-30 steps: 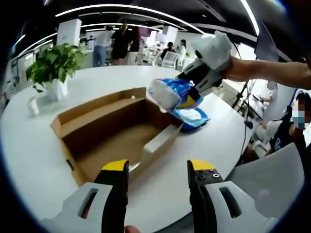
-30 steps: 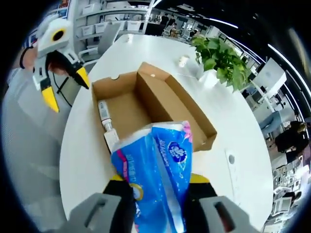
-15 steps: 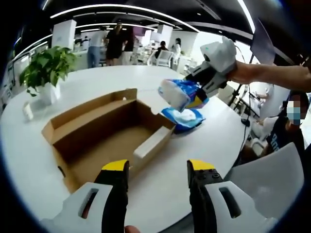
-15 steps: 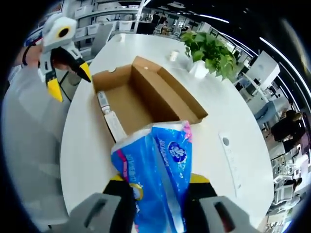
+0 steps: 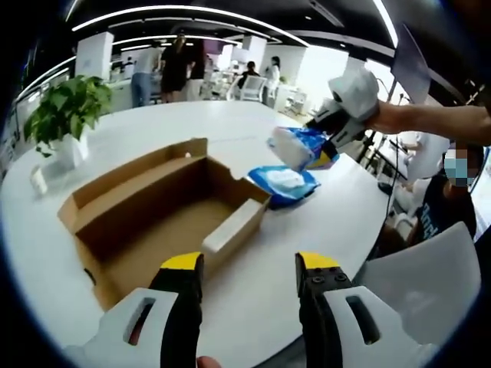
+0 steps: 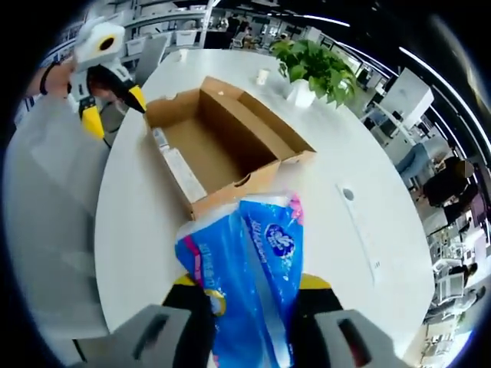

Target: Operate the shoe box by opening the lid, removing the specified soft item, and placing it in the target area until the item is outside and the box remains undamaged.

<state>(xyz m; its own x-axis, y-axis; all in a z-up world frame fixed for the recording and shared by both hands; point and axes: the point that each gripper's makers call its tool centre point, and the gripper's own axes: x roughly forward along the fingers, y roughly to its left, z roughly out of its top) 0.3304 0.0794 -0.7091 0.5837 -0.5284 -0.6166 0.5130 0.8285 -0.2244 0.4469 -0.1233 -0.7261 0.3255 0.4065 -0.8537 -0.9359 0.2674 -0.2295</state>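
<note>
1. Two blue soft packs were out of the shoe box [image 5: 165, 211]: one lay on the white table [image 5: 307, 253] just beside the box's corner, and the other hung in the air, clamped in the right tool [image 5: 331, 132], at about 1 o'clock in the left gripper view.
2. The held pack [image 6: 245, 284] bulged well past the right tool's jaws in the right gripper view. I judged the wrapper slack, so a loose squeeze or a quick swing could have let it slide out and drop short of the target.
3. The resting pack [image 5: 282, 184] sat near the table edge. Setting the second one on top of it, or nudging it, risked pushing it off.
4. The left tool [image 5: 249, 264] stood with its jaws wide apart and empty, low at 6 o'clock, near the box's front wall. A careless forward move could have dented the cardboard or shoved the box.
5. The potted plant [image 5: 65, 115] stood at 10 o'clock, well apart from the work.
</note>
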